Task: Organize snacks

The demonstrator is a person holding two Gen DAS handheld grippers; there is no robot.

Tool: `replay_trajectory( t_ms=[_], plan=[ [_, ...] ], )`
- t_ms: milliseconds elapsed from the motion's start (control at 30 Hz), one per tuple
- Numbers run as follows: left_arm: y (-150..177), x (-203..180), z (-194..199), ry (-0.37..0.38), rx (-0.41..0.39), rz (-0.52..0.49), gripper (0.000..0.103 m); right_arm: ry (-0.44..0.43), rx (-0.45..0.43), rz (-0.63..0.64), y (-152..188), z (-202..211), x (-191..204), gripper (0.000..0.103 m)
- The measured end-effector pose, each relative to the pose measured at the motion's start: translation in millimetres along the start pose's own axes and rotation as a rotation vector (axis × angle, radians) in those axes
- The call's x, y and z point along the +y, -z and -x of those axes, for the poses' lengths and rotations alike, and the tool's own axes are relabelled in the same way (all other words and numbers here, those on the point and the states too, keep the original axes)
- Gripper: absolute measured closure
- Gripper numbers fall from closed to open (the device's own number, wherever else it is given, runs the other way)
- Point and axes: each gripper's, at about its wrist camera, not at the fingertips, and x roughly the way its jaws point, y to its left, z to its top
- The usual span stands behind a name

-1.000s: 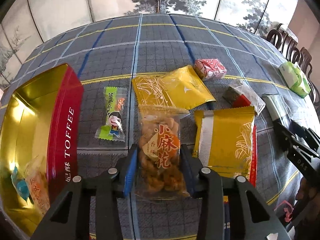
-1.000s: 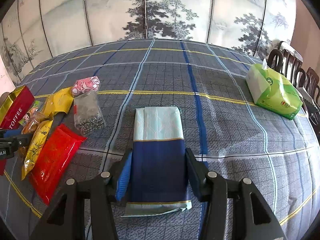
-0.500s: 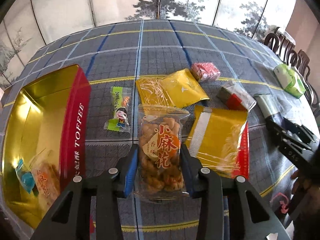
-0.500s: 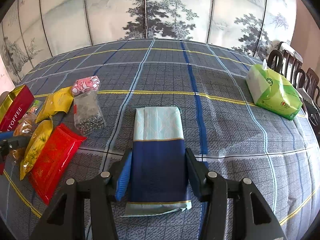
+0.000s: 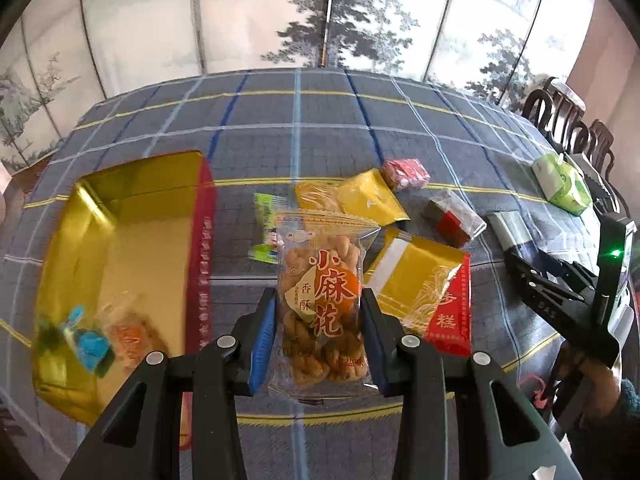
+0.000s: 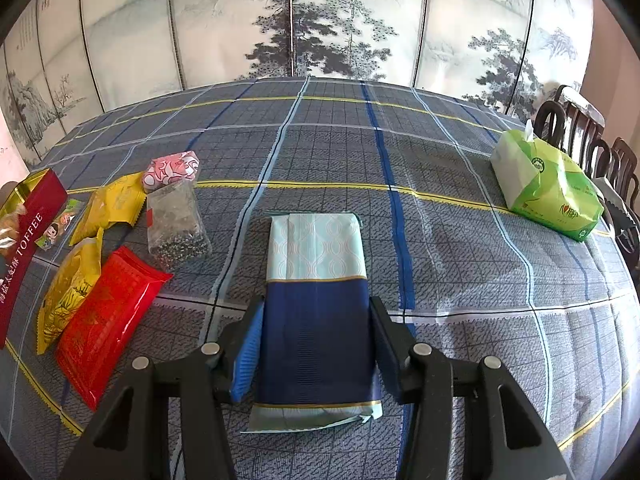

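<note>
Lifted since a second ago, the twist bag (image 5: 320, 300) now hangs clear of the cloth (image 5: 360, 120), where it earlier lay flat, and the tin (image 5: 120, 240) has slid toward the centre of the left view. Clamped on the bag's lower half, the left gripper (image 5: 318, 334) has its blue pads (image 5: 262, 340) pressed against both side edges. Its long axis runs 6 to 12 o'clock, sealed serrated top at 12, printed face toward the camera, tipped slightly toward 1. At 9 o'clock of the bag sits the open gold tin with its red wall, holding a similar orange bag (image 5: 128, 332) and blue-wrapped candies (image 5: 90, 346), blurred. Behind the bag lie a green candy (image 5: 264, 232) at 10 o'clock, a yellow pouch (image 5: 368, 200) at 12, and a gold-and-red pack (image 5: 424, 292) at 3, with a pink packet (image 5: 404, 172) and a clear seed bag (image 5: 456, 216) farther toward 1. In the right view nothing has shifted: the right gripper (image 6: 316, 344) straddles the dark end of a blue packet (image 6: 316, 312) lying flat, long axis 6 to 12, pale end at 12. Its jaws stand against the packet's sides; whether they press it I cannot tell. A green tissue pack (image 6: 548, 184) rests at 2 o'clock, well apart.
</note>
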Motion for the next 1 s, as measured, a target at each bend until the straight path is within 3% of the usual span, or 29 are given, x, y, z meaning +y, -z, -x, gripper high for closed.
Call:
replay_trajectory(
  t_ms=[567, 1000],
  plan=[
    [25.0, 117.2, 32.2, -0.218, -0.006, 0.196, 0.067, 0.000, 0.000, 0.000, -0.1, -0.1, 0.1, 0.052],
    [45.9, 164.3, 14.0, -0.270, 0.069, 0.251, 0.067, 0.000, 0.000, 0.001, -0.1, 0.0, 0.5, 0.052]
  ],
)
